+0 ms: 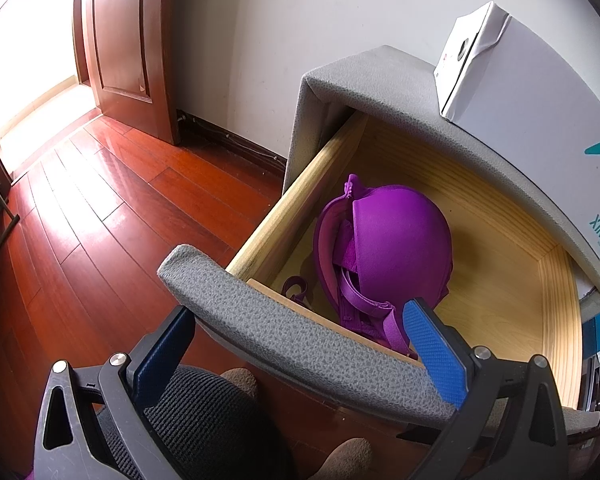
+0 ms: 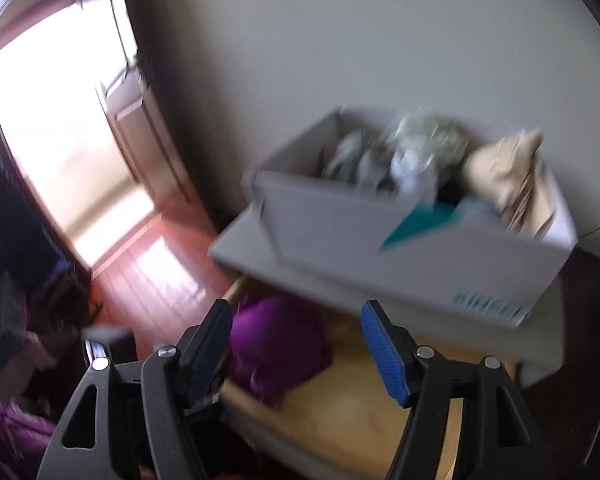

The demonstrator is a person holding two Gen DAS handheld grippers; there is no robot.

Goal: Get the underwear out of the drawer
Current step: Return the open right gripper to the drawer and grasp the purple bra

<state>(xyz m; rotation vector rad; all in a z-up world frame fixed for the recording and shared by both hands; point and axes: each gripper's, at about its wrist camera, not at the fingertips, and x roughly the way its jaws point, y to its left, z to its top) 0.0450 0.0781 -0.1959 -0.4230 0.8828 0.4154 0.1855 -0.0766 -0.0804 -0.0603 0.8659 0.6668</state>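
A purple bra (image 1: 396,256) lies in the open wooden drawer (image 1: 500,280) of a grey cabinet (image 1: 380,76). My left gripper (image 1: 296,344) is open, its blue pads (image 1: 436,352) straddling the grey drawer front (image 1: 300,344), one finger outside and one inside next to the bra. In the blurred right wrist view the bra (image 2: 280,340) lies in the drawer (image 2: 340,412) between and beyond the fingers of my right gripper (image 2: 296,344), which is open and above the drawer, holding nothing.
A white cardboard box (image 1: 540,92) stands on the cabinet top; in the right wrist view the box (image 2: 412,224) is full of bags and paper. Red wooden floor (image 1: 100,216), a wooden door (image 1: 128,40) and a bright doorway lie left. A dark mesh chair (image 1: 204,416) is below.
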